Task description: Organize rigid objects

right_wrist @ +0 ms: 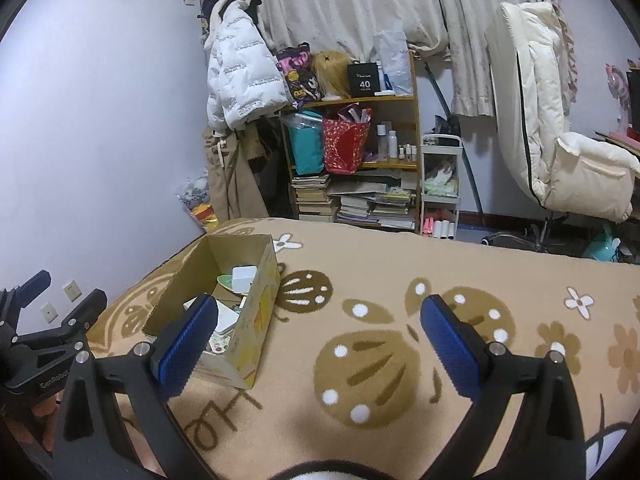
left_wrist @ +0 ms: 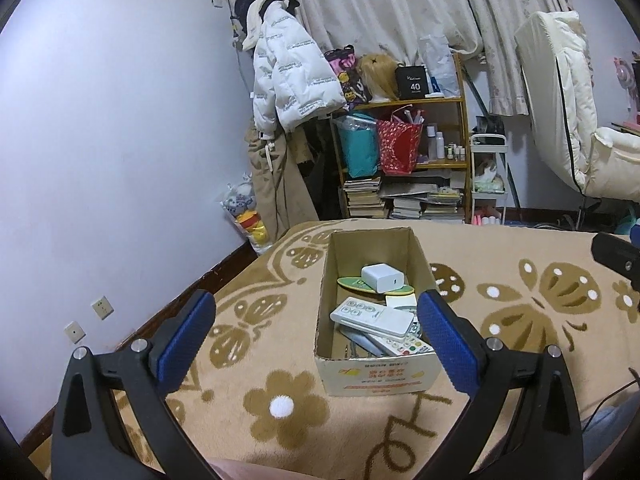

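Note:
An open cardboard box [left_wrist: 376,378] stands on the patterned blanket [left_wrist: 280,408]. Inside it lie a white charger cube [left_wrist: 383,277], a green oval object [left_wrist: 356,285], a white remote [left_wrist: 372,316] and a second remote with coloured buttons [left_wrist: 404,347]. My left gripper [left_wrist: 316,334] is open, hovering just in front of the box with nothing between its blue pads. In the right wrist view the same box [right_wrist: 256,320] sits at the left. My right gripper [right_wrist: 316,338] is open and empty over the blanket, to the right of the box. The left gripper [right_wrist: 48,312] shows at the far left edge.
The blanket [right_wrist: 400,360] with butterfly and flower patterns covers a bed. Beyond it stand a cluttered shelf [left_wrist: 404,152] with books and bags, a hanging white jacket [left_wrist: 288,72], a small white cart [left_wrist: 488,176] and a cream chair [left_wrist: 576,128]. A wall lies left.

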`<move>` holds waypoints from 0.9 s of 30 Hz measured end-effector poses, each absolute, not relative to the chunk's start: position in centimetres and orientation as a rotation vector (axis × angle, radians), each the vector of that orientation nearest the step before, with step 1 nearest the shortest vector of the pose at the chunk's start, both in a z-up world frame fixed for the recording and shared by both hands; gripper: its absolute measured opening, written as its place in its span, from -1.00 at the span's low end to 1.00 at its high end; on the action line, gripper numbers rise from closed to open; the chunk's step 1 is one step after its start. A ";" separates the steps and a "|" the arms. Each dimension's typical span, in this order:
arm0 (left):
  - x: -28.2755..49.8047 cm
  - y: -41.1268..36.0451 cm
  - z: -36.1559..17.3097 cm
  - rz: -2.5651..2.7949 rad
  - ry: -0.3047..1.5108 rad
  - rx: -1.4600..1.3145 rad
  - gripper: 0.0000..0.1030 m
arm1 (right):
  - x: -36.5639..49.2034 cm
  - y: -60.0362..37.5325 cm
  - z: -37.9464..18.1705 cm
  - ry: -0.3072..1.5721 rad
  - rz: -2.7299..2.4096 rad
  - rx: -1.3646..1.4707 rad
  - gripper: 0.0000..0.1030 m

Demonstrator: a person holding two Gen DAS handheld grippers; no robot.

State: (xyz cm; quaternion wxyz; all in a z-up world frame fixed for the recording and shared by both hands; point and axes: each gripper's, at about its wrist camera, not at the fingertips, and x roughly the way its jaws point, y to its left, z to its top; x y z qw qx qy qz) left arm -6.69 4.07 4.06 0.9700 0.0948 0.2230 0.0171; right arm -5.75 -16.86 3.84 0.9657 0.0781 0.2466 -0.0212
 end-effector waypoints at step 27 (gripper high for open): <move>-5.9 3.5 2.3 0.035 0.491 0.208 0.95 | -5.5 -16.7 3.2 0.539 -0.053 0.159 1.00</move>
